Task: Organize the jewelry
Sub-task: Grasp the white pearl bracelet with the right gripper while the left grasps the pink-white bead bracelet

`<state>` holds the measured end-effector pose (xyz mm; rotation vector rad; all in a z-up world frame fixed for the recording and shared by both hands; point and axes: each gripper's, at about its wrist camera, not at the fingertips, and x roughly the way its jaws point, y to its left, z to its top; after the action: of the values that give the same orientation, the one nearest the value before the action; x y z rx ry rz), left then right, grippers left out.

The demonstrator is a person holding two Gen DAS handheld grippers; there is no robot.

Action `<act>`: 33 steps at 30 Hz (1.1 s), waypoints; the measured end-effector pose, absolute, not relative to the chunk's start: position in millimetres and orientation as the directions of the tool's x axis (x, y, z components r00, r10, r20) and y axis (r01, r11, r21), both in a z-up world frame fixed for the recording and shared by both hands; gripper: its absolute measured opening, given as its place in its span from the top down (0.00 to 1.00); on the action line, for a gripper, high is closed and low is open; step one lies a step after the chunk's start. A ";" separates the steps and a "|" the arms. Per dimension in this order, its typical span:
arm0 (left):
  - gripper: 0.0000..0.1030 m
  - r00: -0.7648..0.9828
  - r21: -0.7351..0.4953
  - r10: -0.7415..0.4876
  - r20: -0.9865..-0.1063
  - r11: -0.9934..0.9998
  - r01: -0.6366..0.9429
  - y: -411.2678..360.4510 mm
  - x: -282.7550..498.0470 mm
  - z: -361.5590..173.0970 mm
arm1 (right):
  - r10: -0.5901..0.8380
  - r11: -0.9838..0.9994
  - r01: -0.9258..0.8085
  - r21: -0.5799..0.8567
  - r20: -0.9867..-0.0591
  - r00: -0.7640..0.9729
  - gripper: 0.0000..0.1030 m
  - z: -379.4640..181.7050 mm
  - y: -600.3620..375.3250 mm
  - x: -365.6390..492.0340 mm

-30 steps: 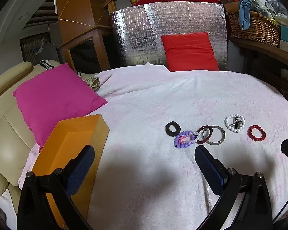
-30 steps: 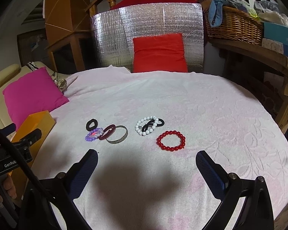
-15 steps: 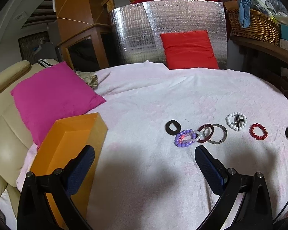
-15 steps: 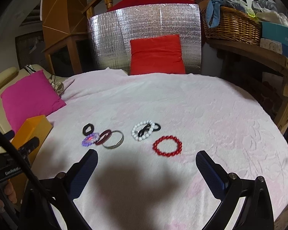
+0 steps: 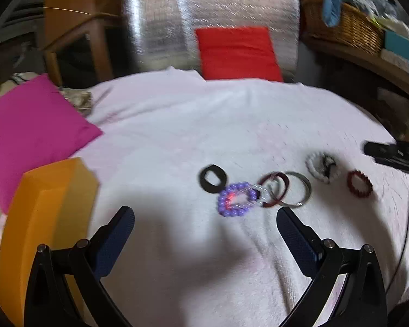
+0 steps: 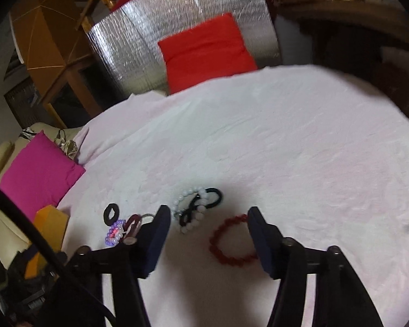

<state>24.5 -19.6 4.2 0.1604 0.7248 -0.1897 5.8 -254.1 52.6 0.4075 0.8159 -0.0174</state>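
Left wrist view: a pale pink textured cloth (image 5: pixel 177 125) is spread over a rounded surface, and a row of jewelry is laid across it: a black ring (image 5: pixel 212 178), a purple bead bracelet (image 5: pixel 237 199), a dark red bangle (image 5: pixel 274 192), a silver bangle (image 5: pixel 295 192), a white bead bracelet (image 5: pixel 320 166) and a red bead bracelet (image 5: pixel 359 184). The left gripper (image 5: pixel 204 229) is held above the cloth with its jaws spread wide and nothing between them. An orange box (image 5: pixel 41 218) is seen at the cloth's left edge, beside a magenta cushion (image 5: pixel 27 133). A red cushion (image 5: pixel 237 53) is propped against a silver foil panel (image 5: pixel 177 19) at the back, and a wicker basket (image 5: pixel 346 30) is set on a wooden shelf at the right. Right wrist view: the right gripper (image 6: pixel 208 218) is lowered over the same cloth, its jaws closing, with the red bead bracelet (image 6: pixel 229 241) lying between them but not pressed by the pads. The white bead bracelet (image 6: pixel 191 209), tangled with a black cord (image 6: pixel 215 196), lies just beyond the left finger.
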 end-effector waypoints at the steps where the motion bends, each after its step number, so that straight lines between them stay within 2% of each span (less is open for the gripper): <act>1: 0.00 0.723 0.078 -0.125 -0.679 0.968 0.240 -21.9 27.4 0.7 | 0.153 0.921 0.166 0.352 -0.719 0.678 0.45 47.4 -251.0 14.6; 6: 0.00 0.675 0.051 -0.149 -0.723 0.962 0.267 -24.8 43.2 -13.0 | 0.144 0.919 0.212 0.332 -0.784 0.603 0.56 19.9 -243.4 44.5; 7: 0.01 0.668 0.040 -0.157 -0.728 0.962 0.269 -24.3 46.3 -14.5 | 0.152 0.911 0.229 0.344 -0.793 0.590 0.66 13.1 -244.5 48.7; 8: 0.05 0.662 0.027 -0.167 -0.731 0.962 0.272 -23.7 49.5 -15.7 | 0.165 0.901 0.239 0.361 -0.796 0.582 0.74 9.1 -245.8 51.0; 11: 0.20 0.646 0.002 -0.196 -0.738 0.957 0.292 -25.1 57.7 -20.6 | 0.188 0.891 0.243 0.384 -0.799 0.572 0.88 2.4 -242.0 56.9; 14: 0.25 0.614 -0.031 -0.234 -0.754 0.946 0.322 -29.8 64.3 -27.2 | 0.167 0.906 0.222 0.361 -0.786 0.595 0.90 7.3 -235.7 56.5; 18: 0.44 0.578 -0.057 -0.267 -0.771 0.933 0.355 -34.5 66.9 -32.4 | 0.165 0.907 0.202 0.369 -0.755 0.635 0.90 21.3 -232.3 51.2; 20: 0.48 0.568 -0.058 -0.268 -0.779 0.931 0.360 -36.5 68.8 -36.1 | 0.179 0.899 0.194 0.394 -0.733 0.656 0.90 28.3 -233.4 48.2; 31: 0.48 0.543 -0.082 -0.313 -0.779 0.910 0.407 -58.2 76.5 -43.9 | 0.194 0.863 0.231 0.450 -0.716 0.671 0.90 29.6 -247.4 38.8; 33: 0.63 0.535 -0.074 -0.310 -0.786 0.906 0.416 -62.7 78.9 -47.6 | 0.189 0.864 0.234 0.445 -0.719 0.669 0.90 28.9 -247.7 38.3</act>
<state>78.9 -62.7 -47.6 0.1273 0.9084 -0.4340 38.4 -247.7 28.9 0.5431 0.8490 -0.0271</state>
